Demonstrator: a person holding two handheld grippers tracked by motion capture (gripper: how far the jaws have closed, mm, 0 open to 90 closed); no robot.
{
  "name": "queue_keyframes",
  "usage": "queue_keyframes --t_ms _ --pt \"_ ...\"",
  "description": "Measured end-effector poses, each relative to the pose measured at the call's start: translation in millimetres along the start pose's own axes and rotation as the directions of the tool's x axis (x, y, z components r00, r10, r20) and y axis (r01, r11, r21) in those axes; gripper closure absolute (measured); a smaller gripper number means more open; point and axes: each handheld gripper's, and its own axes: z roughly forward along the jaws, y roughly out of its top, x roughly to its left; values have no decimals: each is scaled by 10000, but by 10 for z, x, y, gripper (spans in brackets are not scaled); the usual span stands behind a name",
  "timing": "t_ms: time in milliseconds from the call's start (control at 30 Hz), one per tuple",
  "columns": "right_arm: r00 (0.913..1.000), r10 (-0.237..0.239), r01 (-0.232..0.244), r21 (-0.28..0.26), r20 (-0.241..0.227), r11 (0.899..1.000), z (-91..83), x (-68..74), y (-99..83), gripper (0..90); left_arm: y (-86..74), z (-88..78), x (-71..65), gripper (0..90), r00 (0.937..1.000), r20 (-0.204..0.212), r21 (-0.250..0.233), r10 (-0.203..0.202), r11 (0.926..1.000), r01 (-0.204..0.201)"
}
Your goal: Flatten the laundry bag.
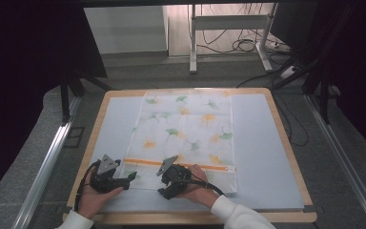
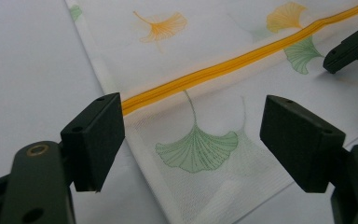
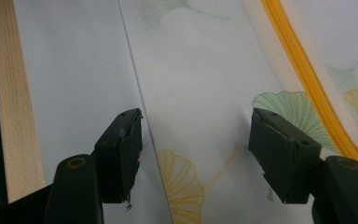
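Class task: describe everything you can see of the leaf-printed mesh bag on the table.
The mesh bag is a white rectangle of fine net fabric, printed with green and orange ginkgo leaves. An orange zipper, shut as far as it shows, crosses it near the person's end. It lies flat and spread on the pale mat covering the wooden table. The left gripper and right gripper sit at its near edge, jaws open and straddling the fabric, not pinching it.

A light wooden worktop (image 1: 103, 110) carries a pale blue-grey mat (image 1: 267, 152); spread flat on that mat lies a white mesh bag with ginkgo-leaf print and orange zip (image 1: 186, 138).
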Motion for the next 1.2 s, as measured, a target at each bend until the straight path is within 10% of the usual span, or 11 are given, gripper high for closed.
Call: queue_keyframes --t_ms 600,1200 --pt "9993 342 -339 -195 173 9992 -24 -112 -5 828 -1 -3 -4 217 10000 12 -29 20 10000 -19" --pt "9956 -234 158 -832 -902 9964 -184 4 -66 886 -1 -32 14 215 10000 -74 -253 -65 9997 63"
